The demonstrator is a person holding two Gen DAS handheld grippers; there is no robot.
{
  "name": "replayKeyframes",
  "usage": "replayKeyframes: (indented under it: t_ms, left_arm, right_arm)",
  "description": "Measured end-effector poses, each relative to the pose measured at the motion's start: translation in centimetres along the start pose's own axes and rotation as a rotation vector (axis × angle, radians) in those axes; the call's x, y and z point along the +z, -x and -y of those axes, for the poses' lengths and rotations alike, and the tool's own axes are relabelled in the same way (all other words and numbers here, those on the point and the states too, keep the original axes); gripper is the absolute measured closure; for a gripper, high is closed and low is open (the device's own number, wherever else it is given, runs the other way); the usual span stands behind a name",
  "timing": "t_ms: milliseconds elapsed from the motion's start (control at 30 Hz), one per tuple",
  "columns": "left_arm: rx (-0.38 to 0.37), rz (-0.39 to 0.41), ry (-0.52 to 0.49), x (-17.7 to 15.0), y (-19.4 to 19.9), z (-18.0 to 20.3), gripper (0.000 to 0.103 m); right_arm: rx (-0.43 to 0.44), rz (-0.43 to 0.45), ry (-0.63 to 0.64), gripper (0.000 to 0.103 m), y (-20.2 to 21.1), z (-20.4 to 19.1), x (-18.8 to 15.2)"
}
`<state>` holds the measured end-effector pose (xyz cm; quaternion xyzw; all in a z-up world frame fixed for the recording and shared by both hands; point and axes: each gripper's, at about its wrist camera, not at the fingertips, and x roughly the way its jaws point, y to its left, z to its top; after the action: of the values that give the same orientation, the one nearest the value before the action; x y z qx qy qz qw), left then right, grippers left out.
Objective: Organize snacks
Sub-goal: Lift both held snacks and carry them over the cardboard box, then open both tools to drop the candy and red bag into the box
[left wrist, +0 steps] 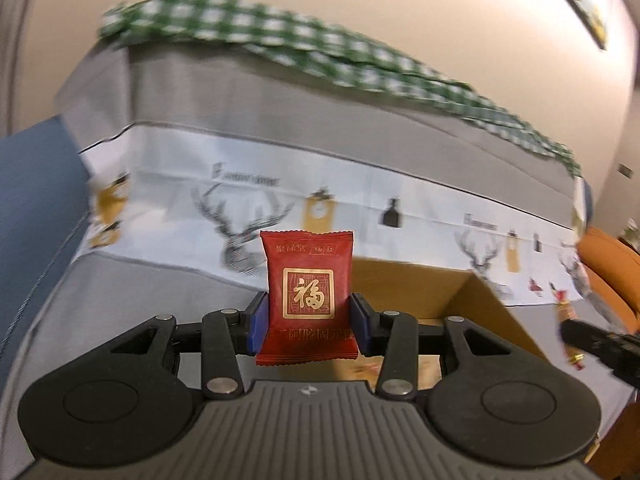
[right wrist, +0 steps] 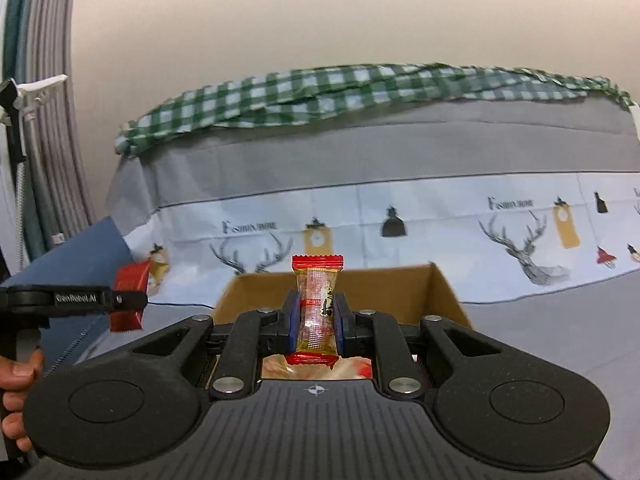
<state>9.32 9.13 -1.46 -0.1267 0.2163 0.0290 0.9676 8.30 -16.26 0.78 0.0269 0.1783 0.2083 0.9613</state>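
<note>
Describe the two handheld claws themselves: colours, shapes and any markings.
Both look alike. The left claw and right claw have black linkage arms with silver rivets, blue pads on the fingers, round black discs on either side and a ribbed grey body with a small crosshair mark. Seen side-on from the right wrist, the left one bears white lettering, apparently "GenRobot.AI".

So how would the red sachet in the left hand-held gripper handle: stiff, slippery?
The red sachet probably is light and fairly stiff: it stands upright between the left hand-held gripper pads. Its glossy film may be slippery.
</note>
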Motion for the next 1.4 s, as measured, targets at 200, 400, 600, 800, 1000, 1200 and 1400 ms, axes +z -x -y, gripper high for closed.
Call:
replayKeyframes:
  t_ms: [200, 400, 600, 800, 1000, 1200, 1400]
  left_arm:
    - [-0.087, 0.040, -0.066, -0.6, -0.5, 4.1, 0.056]
    - [-0.146, 0.050, -0.094, -1.4, -1.1, 6.9, 0.056]
    - [-0.189, 0.046, -0.117, -2.0, -1.8, 8.8, 0.056]
    - [-0.218, 0.030, -0.144, -2.5, -2.3, 9.8, 0.056]
    - [-0.235, 0.029, -0.152, -2.6, -2.4, 10.1, 0.056]
    - [-0.243, 0.032, -0.149, -2.6, -2.3, 10.1, 0.056]
    - [-0.274, 0.032, -0.150, -2.5, -2.2, 10.0, 0.055]
  right_arm:
    - [-0.049, -0.033, 0.007, 0.086, -0.5, 1.5, -1.1]
    - [-0.086, -0.041, 0.023, 0.086, -0.5, 2.4, -1.7]
    - [-0.101, -0.052, 0.042, 0.086, -1.0, 2.5, -2.2]
    - [-0.122, -0.058, 0.042, 0.086, -1.5, 2.7, -2.2]
    - [-0.140, -0.068, 0.037, 0.086, -1.9, 2.8, -2.4]
    - [-0.140, -0.073, 0.033, 0.086, -2.0, 2.9, -2.6]
    - [-0.131, -0.077, 0.031, 0.085, -2.1, 2.9, -2.6]
